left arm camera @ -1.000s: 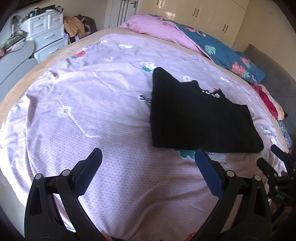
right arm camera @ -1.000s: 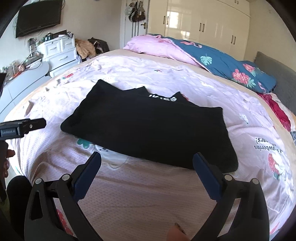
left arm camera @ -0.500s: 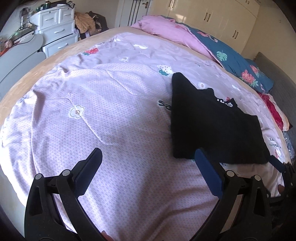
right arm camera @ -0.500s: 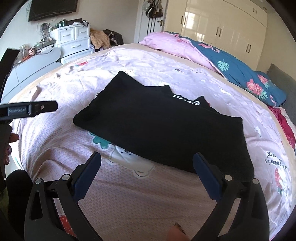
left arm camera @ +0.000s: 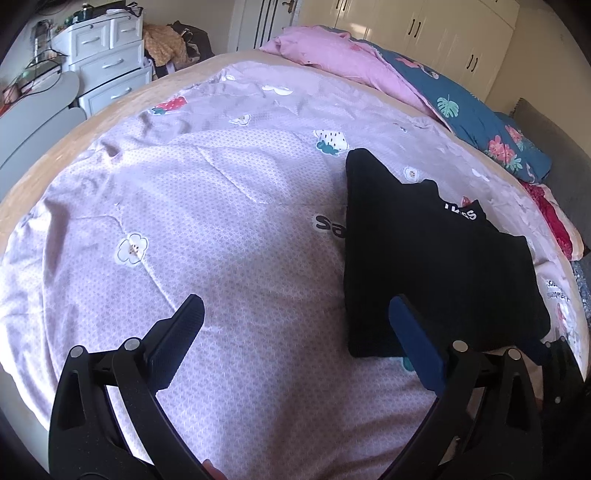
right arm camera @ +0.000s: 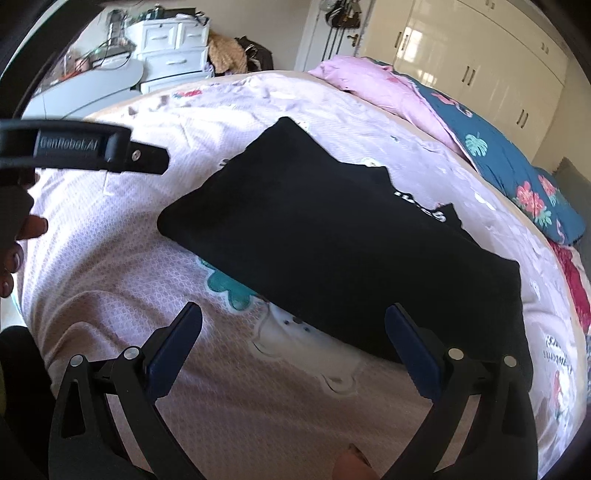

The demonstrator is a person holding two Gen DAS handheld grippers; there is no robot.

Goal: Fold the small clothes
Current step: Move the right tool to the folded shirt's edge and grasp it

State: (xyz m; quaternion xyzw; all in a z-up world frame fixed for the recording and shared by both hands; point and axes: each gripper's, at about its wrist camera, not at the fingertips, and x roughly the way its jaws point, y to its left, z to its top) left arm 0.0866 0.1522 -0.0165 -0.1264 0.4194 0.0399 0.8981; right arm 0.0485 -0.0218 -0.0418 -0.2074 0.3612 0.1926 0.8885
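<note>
Black T-shirt (left arm camera: pixel 432 266) (right arm camera: pixel 343 251): folded into a flat rectangle, white lettering showing at its far edge; lies on the bed, right of centre in the left wrist view, centre of frame in the right wrist view.

Bedsheet (left arm camera: pixel 207 221) (right arm camera: pixel 122 280): lilac, printed with flowers and strawberries, lightly creased; carries the shirt.

Left gripper (left arm camera: pixel 295 328): bottom of frame, jaws spread wide and holding nothing; its right finger (left arm camera: pixel 415 339) overlaps the shirt's near corner in the picture, contact cannot be told. In the right wrist view its body (right arm camera: pixel 83 147) enters from the left edge, lettered "GenRobot.AI".

Right gripper (right arm camera: pixel 293 334): bottom of frame, jaws spread wide and holding nothing, above the sheet just short of the shirt's near edge; its right finger (right arm camera: pixel 412 350) overlaps that edge.

Pink quilt (left arm camera: pixel 343 59) (right arm camera: pixel 373 85) and teal floral quilt (left arm camera: pixel 476 118) (right arm camera: pixel 517 166): heaped along the bed's far side, upper right.

White drawer unit (left arm camera: pixel 107 62) (right arm camera: pixel 173 48): upper left, beside the bed.

Cream wardrobe (left arm camera: pixel 443 33) (right arm camera: pixel 480 70): top right, doors closed.
</note>
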